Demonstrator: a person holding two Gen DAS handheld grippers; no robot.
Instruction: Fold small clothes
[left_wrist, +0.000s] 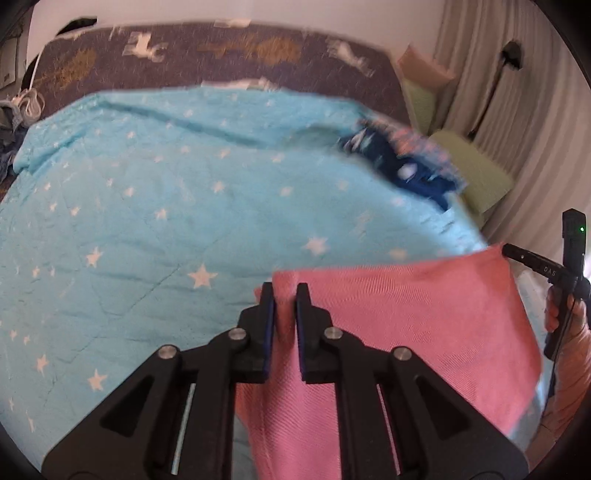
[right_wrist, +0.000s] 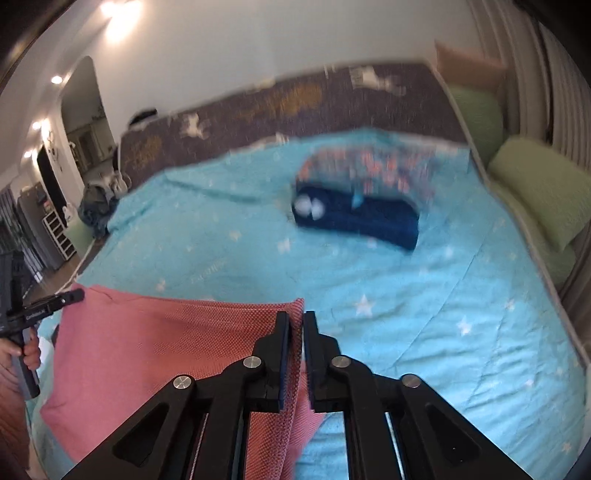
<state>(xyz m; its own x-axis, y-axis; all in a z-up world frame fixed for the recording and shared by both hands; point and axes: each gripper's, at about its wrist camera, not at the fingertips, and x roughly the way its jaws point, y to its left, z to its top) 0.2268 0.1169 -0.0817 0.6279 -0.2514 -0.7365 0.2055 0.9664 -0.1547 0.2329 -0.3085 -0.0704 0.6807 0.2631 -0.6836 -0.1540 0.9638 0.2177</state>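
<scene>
Pink cloth (left_wrist: 406, 325) between both tongs, seemingly taut.

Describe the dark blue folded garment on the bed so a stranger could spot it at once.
Start at the turquoise star-print quilt covering the bed. Toward its far right side, near the green pillows, lie two folded garments together. The navy garment is the nearer one, plain dark with a white patch, against a floral-patterned piece.

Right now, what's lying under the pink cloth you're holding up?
Under the pink cloth, pinched by the left gripper and right gripper, only the turquoise star blanket shows around its edges. Whatever lies directly beneath is covered.
</scene>
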